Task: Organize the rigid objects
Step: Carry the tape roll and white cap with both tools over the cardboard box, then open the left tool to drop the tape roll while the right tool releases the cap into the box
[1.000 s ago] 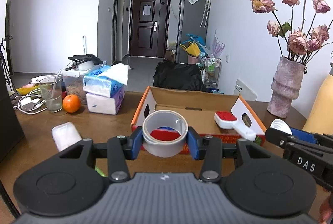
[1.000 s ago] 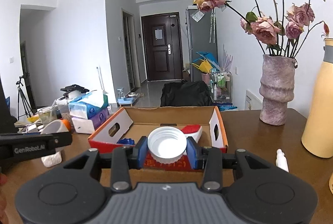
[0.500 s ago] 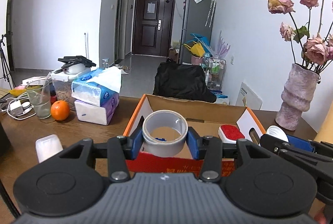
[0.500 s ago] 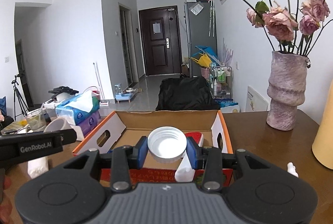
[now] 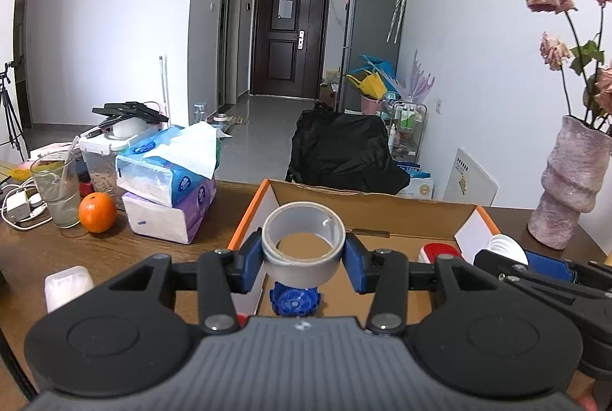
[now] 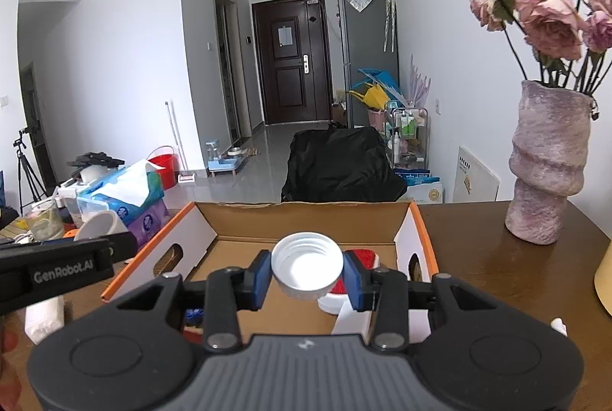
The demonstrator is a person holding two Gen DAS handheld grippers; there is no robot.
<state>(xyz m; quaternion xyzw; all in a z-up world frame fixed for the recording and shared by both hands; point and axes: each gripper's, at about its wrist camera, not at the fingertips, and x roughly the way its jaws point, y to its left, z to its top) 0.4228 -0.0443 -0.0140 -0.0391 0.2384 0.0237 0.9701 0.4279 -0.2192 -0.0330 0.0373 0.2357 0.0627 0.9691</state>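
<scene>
My left gripper (image 5: pixel 304 254) is shut on a grey tape roll (image 5: pixel 304 263) and holds it above the left part of an open cardboard box (image 5: pixel 367 210). A blue round piece (image 5: pixel 292 300) lies in the box under the roll. My right gripper (image 6: pixel 307 271) is shut on a white bottle cap (image 6: pixel 307 267) and holds it above the same box (image 6: pixel 306 216), over its right part. A red and white brush (image 6: pixel 361 254) lies in the box just behind the cap; it also shows in the left wrist view (image 5: pixel 440 252).
Tissue packs (image 5: pixel 168 189), an orange (image 5: pixel 97 212), a glass (image 5: pixel 55 187) and a white container (image 5: pixel 67 286) stand on the wooden table left of the box. A purple vase (image 6: pixel 547 162) with dried roses stands to the right. A yellow bottle (image 6: pixel 604 281) is at the far right.
Both grippers have moved forward, from before the box's front edge to above its inside, each still holding its object.
</scene>
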